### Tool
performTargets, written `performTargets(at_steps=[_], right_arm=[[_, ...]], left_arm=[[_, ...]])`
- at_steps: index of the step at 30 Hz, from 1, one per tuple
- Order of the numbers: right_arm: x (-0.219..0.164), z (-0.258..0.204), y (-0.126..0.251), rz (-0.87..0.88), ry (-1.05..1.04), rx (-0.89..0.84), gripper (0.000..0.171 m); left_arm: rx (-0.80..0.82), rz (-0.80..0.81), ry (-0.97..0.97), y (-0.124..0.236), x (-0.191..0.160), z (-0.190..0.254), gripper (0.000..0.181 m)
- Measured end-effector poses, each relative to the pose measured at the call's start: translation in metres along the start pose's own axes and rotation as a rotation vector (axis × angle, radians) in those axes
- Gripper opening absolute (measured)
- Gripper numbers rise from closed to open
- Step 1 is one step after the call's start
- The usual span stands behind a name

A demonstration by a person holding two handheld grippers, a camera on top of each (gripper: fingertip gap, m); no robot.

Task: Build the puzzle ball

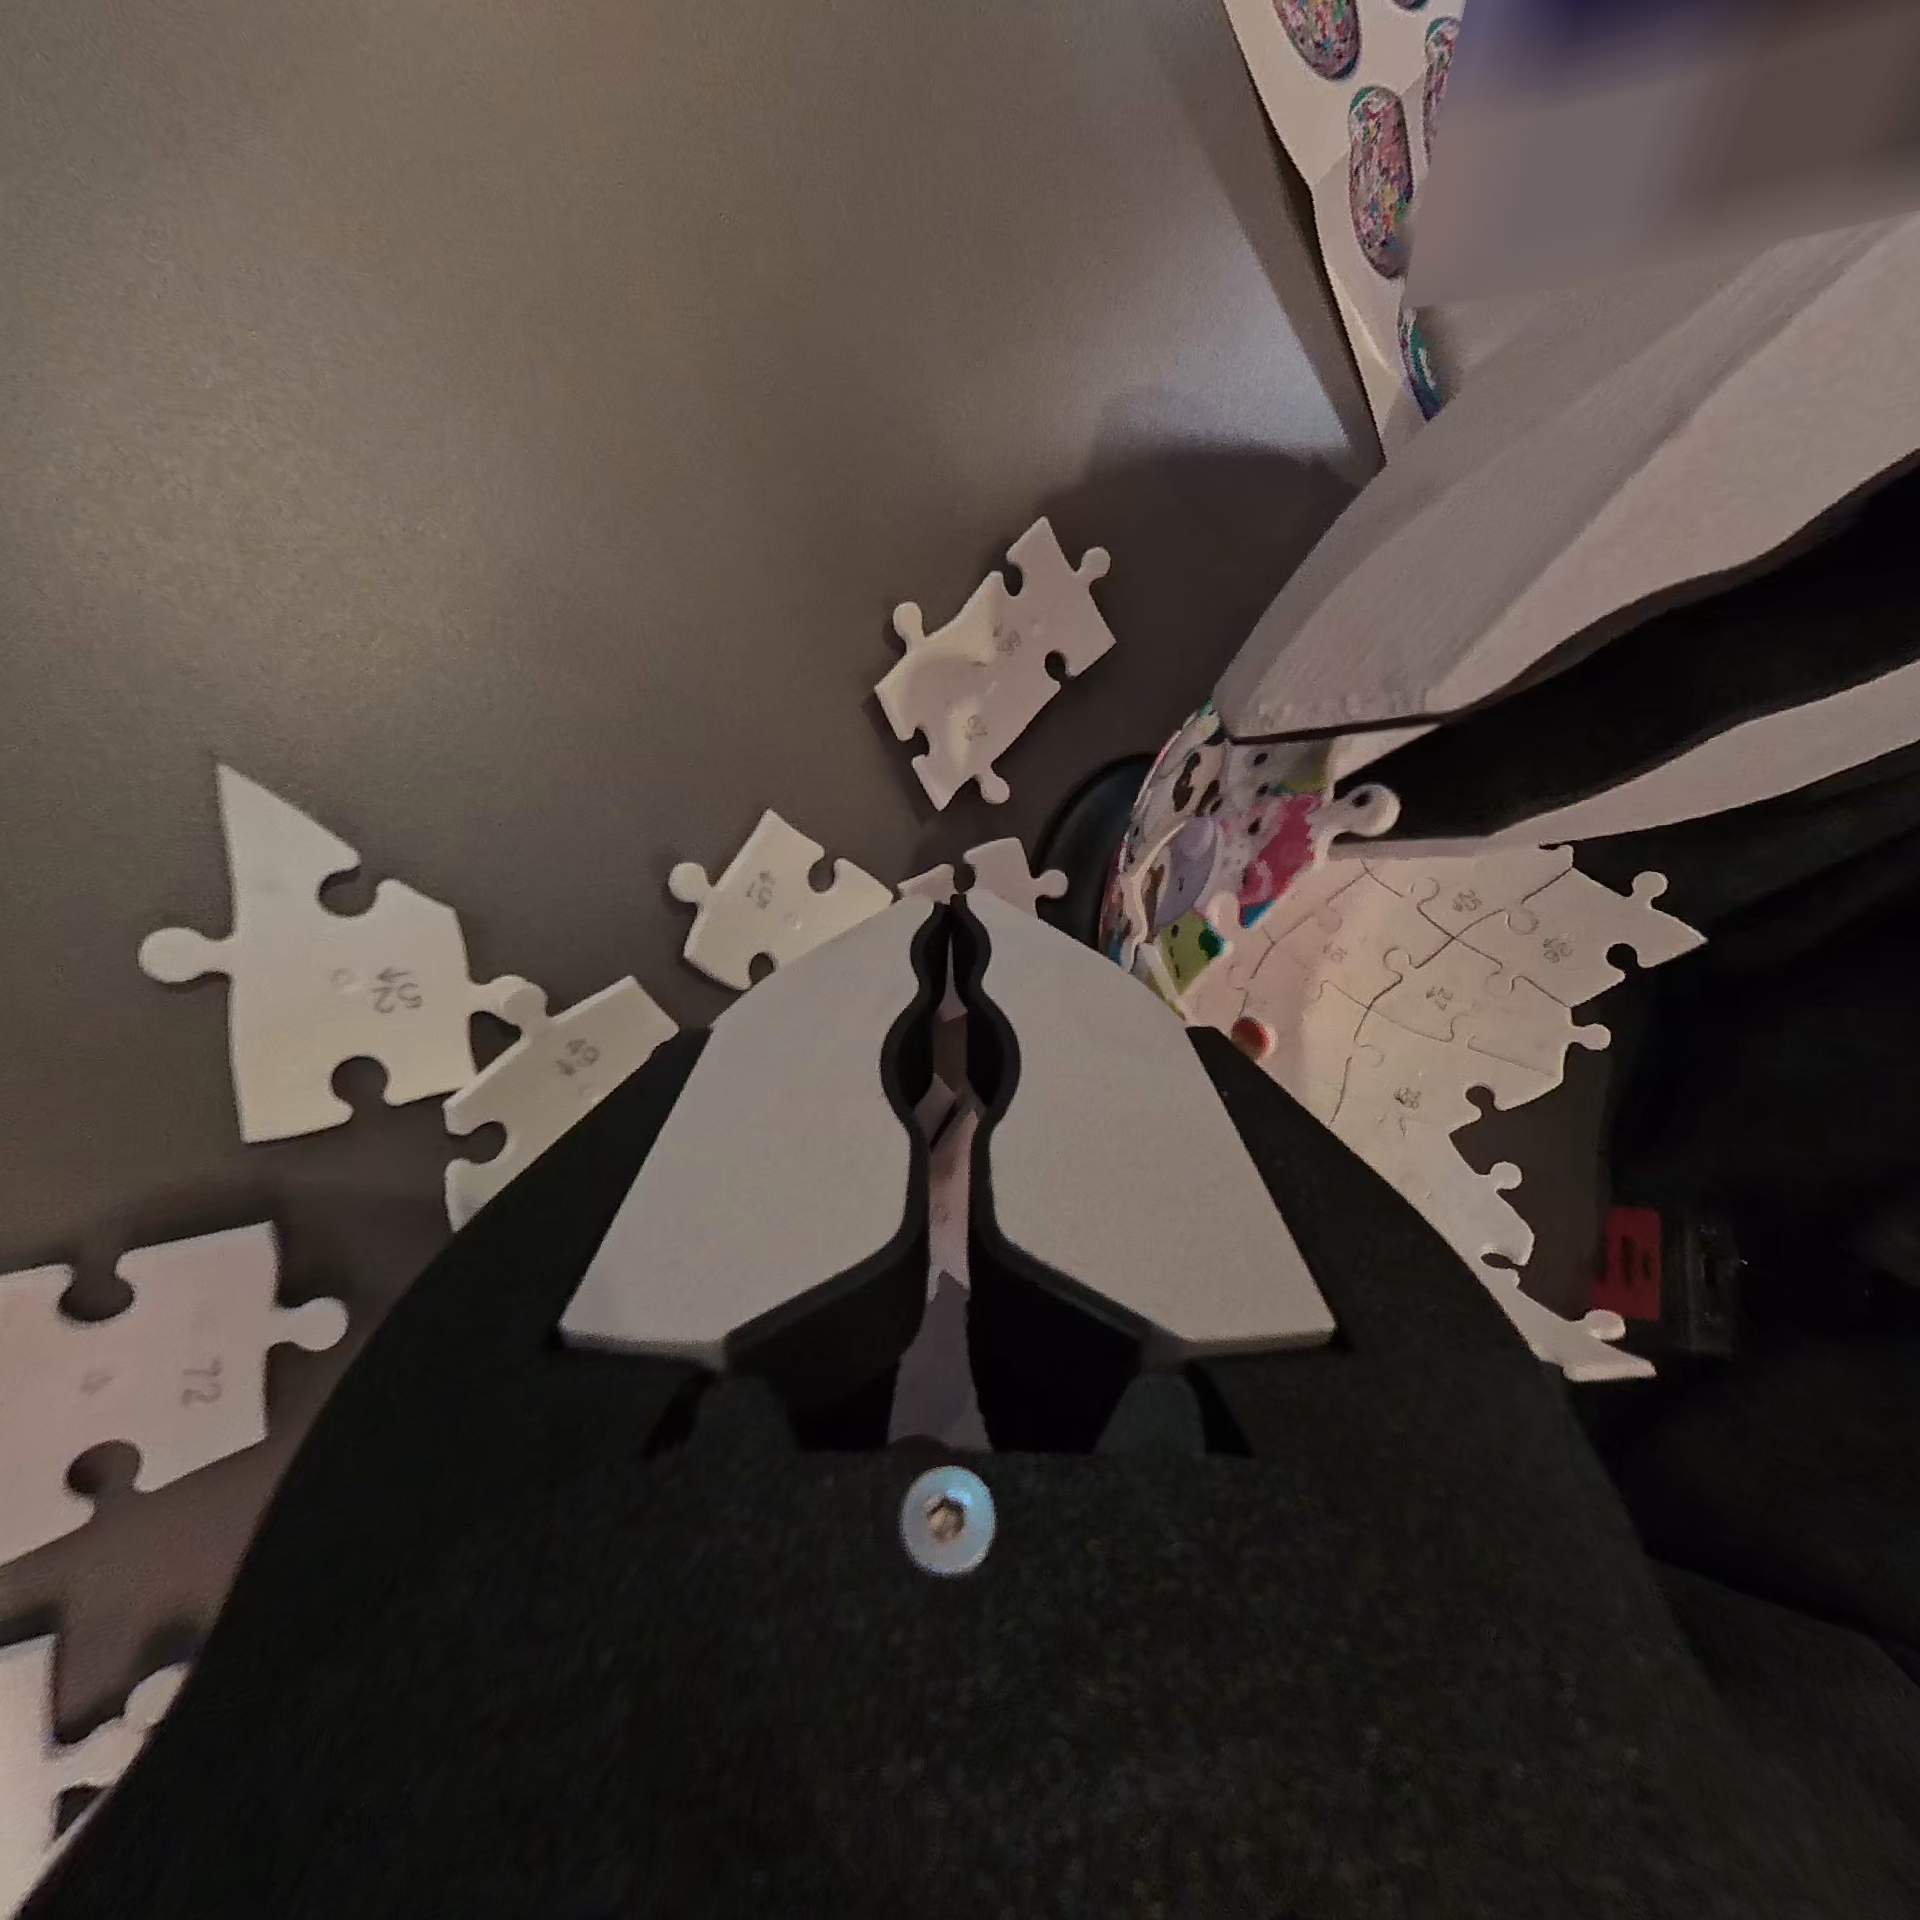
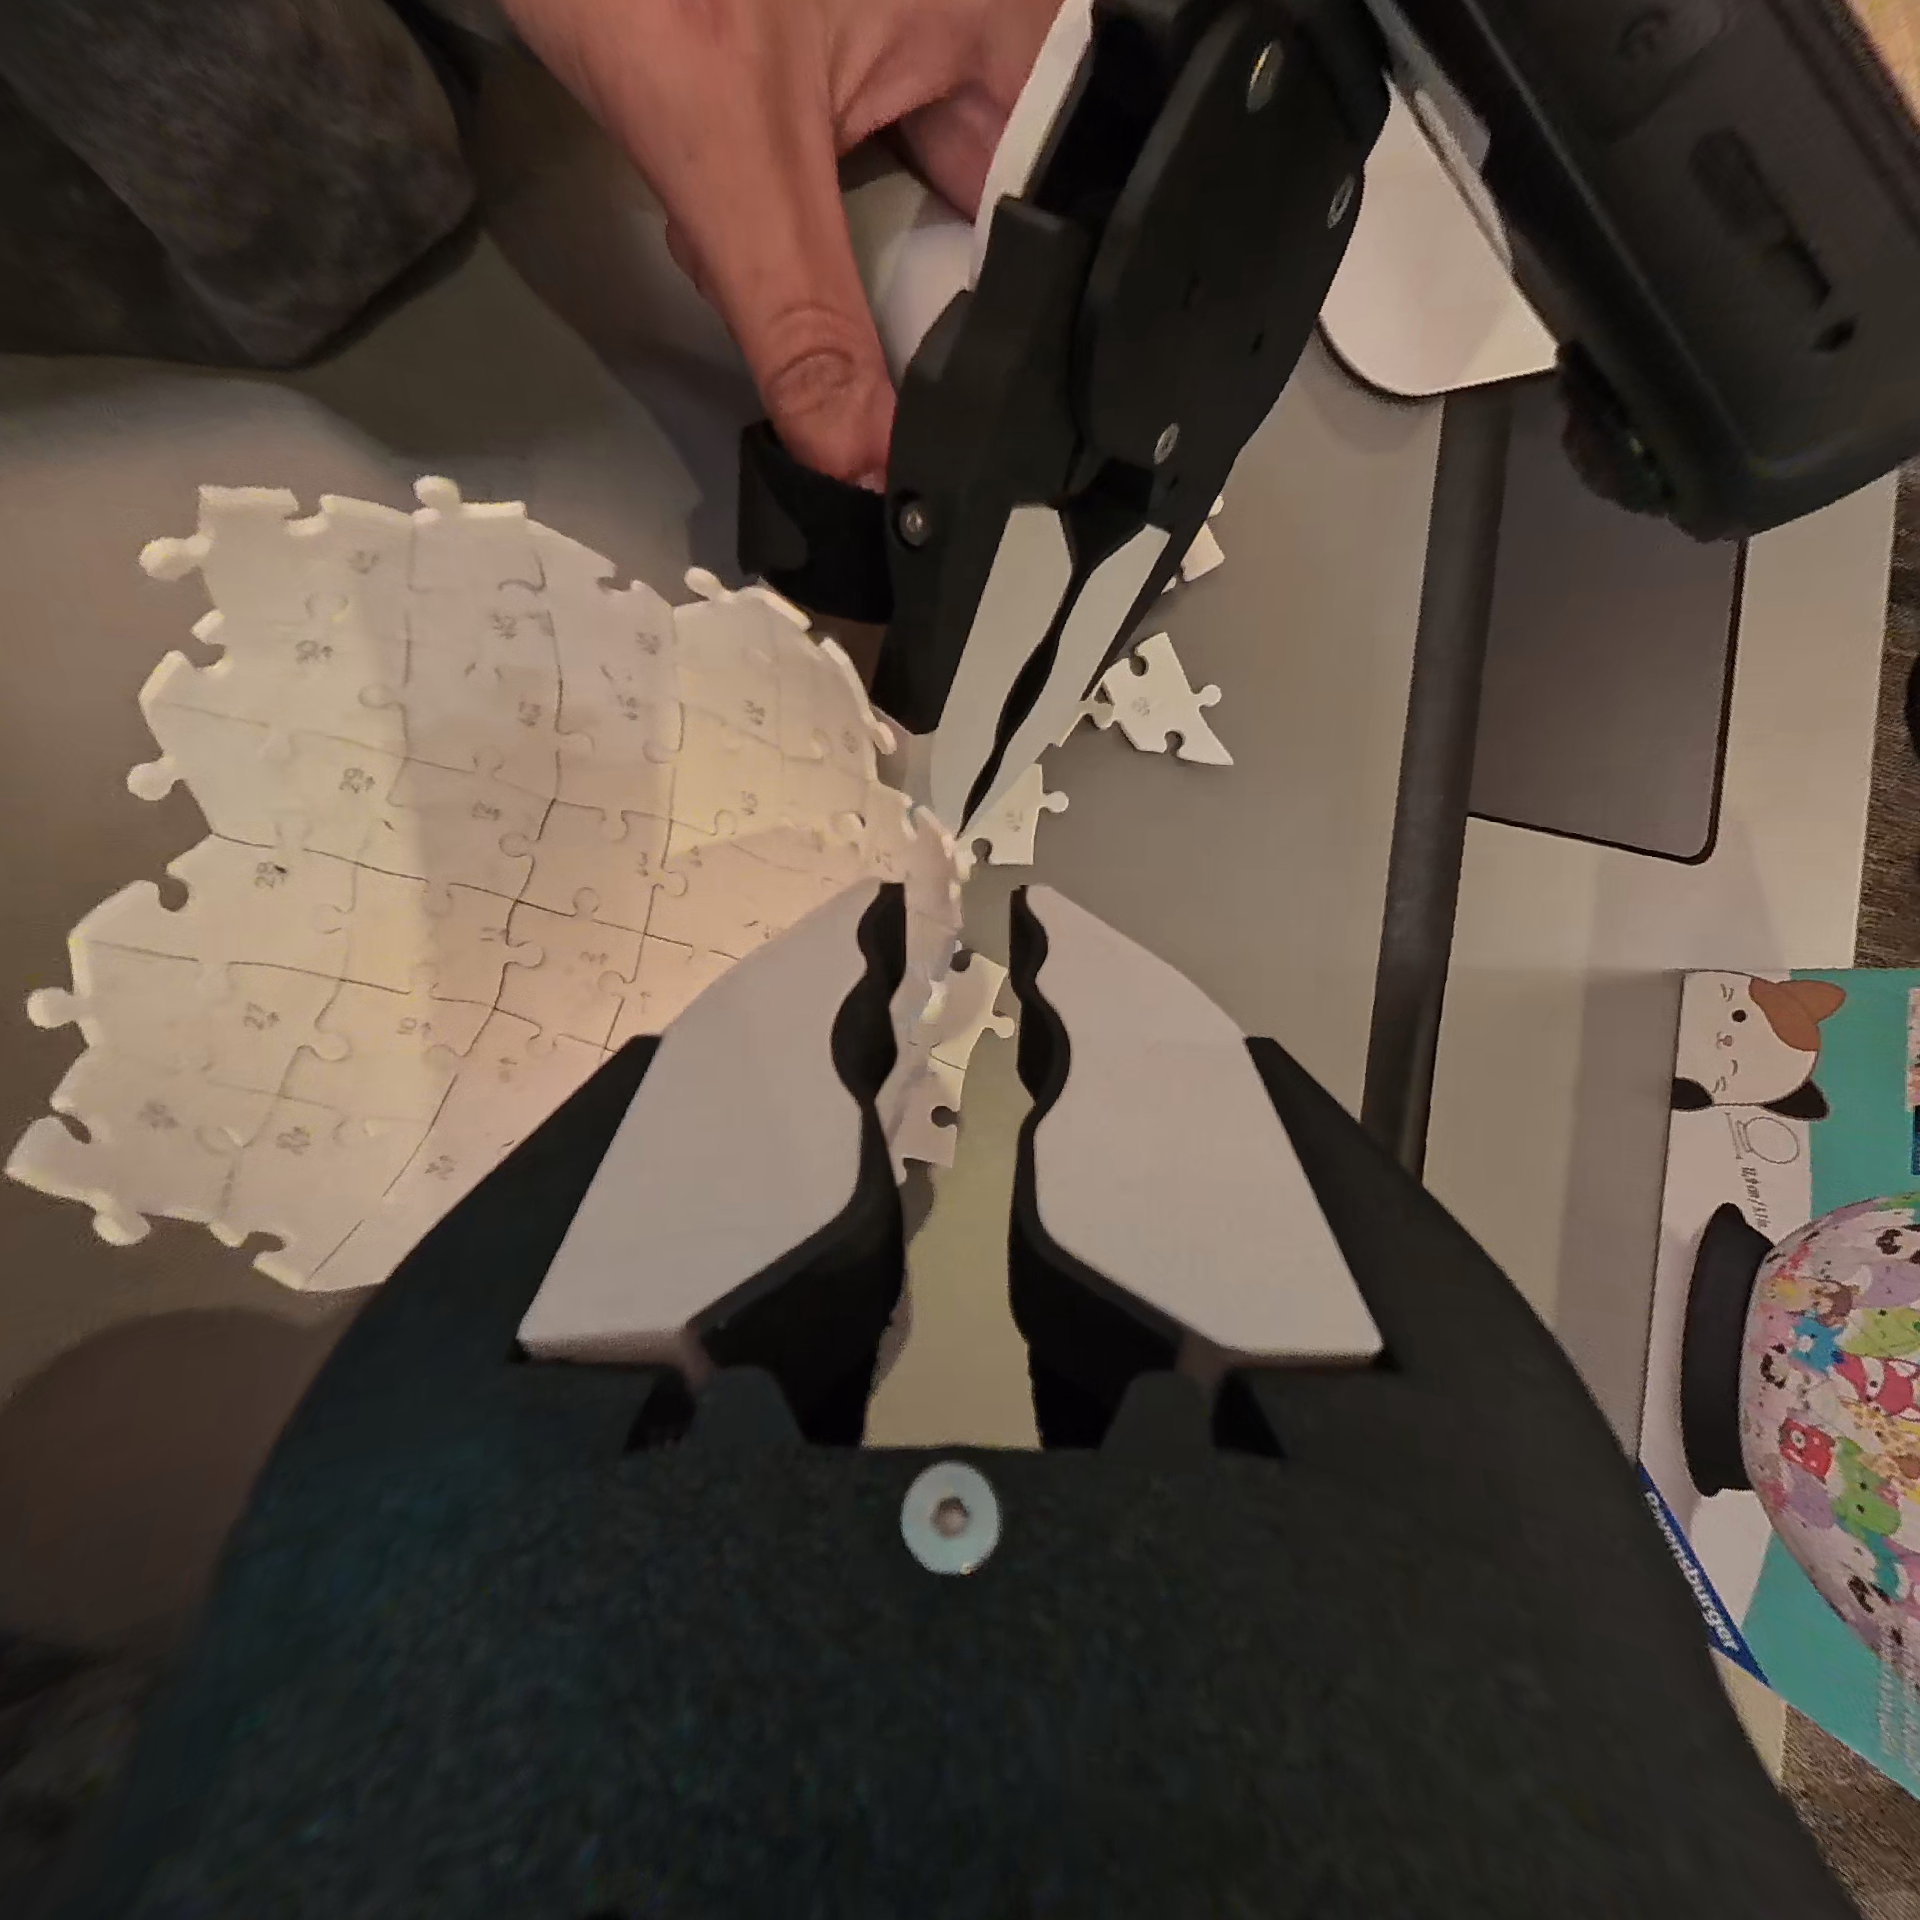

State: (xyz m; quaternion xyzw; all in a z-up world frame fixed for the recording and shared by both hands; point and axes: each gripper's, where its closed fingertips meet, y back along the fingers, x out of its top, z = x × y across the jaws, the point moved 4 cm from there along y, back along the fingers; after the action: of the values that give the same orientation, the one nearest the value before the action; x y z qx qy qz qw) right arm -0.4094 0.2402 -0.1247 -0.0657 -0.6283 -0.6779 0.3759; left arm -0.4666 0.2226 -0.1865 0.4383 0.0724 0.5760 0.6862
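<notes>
My left hand-held gripper [image 1: 954, 914] pinches a loose piece [image 1: 948, 1195]; right hand-held gripper [image 2: 951, 904], spread, straddles the shell [image 2: 436, 790] rim (steady it) while I seat the tab.

Grey worktop [image 1: 520, 364] carrying the scene. A printed sheet [image 1: 1351, 156] with multicoloured ovals lies at the worktop's far right edge in the left wrist view. In the right wrist view, a silver laptop [image 2: 1621, 665] sits on the worktop; the teal-and-white box [image 2: 1766, 1195], printed with cartoon animals, lies beside the laptop.
</notes>
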Motion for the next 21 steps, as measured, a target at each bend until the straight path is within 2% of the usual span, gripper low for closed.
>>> performTargets(at_steps=[10, 16, 17, 18, 20, 21], right_arm=[[0.005, 0.003, 0.003, 0.013, 0.009, -0.027, 0.026], [0.019, 0.008, 0.029, 0.05, 0.033, -0.138, 0.03], [0.026, 0.006, 0.038, 0.071, 0.051, -0.163, 0.022], [0.033, 0.0, 0.046, 0.097, 0.072, -0.172, 0.0], [0.044, -0.022, 0.048, 0.138, 0.126, -0.131, 0.0], [0.043, -0.034, 0.04, 0.094, 0.156, -0.108, 0.0]], left_arm=[[-0.007, 0.003, 0.004, -0.002, 0.002, 0.001, 0.0], [-0.014, 0.004, 0.0, -0.004, 0.002, 0.002, 0.0], [-0.014, 0.004, -0.002, -0.004, 0.002, 0.002, 0.0], [-0.014, 0.005, -0.004, -0.004, 0.002, 0.002, 0.0], [-0.018, 0.007, -0.004, -0.004, 0.003, 0.002, 0.0], [-0.022, 0.009, -0.004, -0.004, 0.002, 0.002, 0.0]])
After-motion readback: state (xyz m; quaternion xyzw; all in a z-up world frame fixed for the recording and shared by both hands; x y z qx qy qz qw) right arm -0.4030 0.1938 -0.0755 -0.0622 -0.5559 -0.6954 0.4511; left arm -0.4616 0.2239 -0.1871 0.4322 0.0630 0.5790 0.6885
